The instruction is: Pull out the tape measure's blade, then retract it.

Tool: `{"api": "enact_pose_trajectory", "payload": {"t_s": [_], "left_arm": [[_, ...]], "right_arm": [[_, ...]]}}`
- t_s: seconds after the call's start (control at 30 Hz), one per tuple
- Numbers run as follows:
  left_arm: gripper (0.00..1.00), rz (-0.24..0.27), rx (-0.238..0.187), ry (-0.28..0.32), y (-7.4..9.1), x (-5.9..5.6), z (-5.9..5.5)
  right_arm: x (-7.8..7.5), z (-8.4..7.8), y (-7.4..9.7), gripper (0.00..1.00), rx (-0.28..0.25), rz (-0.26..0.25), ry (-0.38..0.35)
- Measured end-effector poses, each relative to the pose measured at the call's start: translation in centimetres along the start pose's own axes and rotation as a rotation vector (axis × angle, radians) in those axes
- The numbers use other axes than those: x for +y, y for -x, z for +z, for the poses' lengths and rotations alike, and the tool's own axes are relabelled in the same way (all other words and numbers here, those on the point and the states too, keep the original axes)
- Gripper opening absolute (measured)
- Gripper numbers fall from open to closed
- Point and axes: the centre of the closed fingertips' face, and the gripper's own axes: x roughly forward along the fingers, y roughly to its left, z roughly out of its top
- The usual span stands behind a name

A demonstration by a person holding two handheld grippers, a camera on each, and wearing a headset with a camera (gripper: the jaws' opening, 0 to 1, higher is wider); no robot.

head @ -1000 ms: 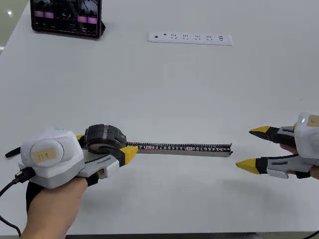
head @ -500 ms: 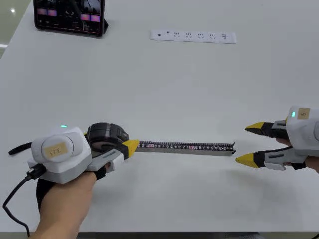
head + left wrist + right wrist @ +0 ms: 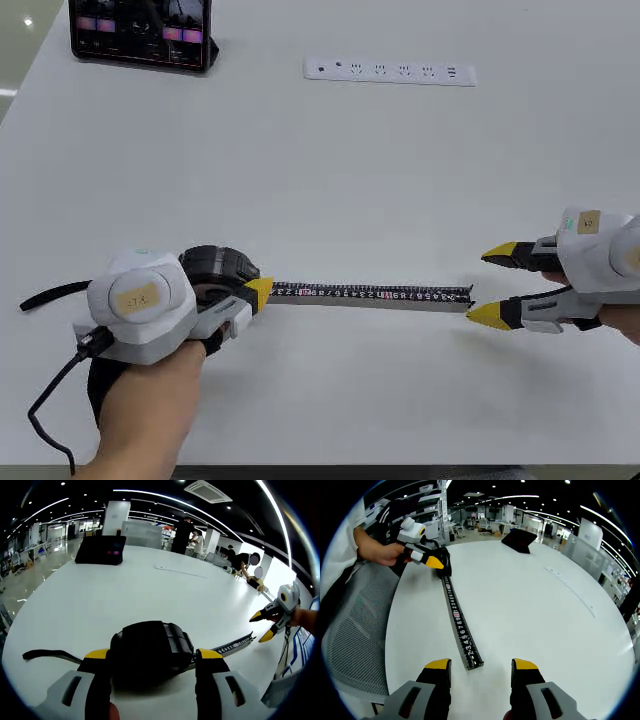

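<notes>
My left gripper (image 3: 154, 656) clamps the black ribbed tape-measure case (image 3: 150, 647); my right gripper's (image 3: 481, 666) view shows parted jaws flanking the dark blade's (image 3: 457, 622) far end.

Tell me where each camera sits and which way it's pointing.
Head view: on the person's head, looking down at the table, left gripper and right gripper; a hand shows.
Left gripper view: on the left gripper, facing along its fingers, which clamp the tape measure.
Right gripper view: on the right gripper, facing between its open fingers along the blade.
Both gripper views share the blade.
</notes>
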Motion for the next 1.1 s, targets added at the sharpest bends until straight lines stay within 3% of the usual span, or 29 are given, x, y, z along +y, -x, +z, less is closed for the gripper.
{"api": "enact_pose_trajectory", "payload": {"t_s": [0.73, 1.1], "left_arm": [[0.62, -0.005, 0.0, 0.062, -0.2, 0.3, -0.3], [0.62, -0.003, -0.003, 0.065, -0.3, 0.2, -0.2]], "right_arm": [[0.6, -0.6, -1.0, 0.37, 0.061, 0.055, 0.068], [0.7, -1.0, -1.8, 0.26, 0.101, 0.101, 0.125]]}}
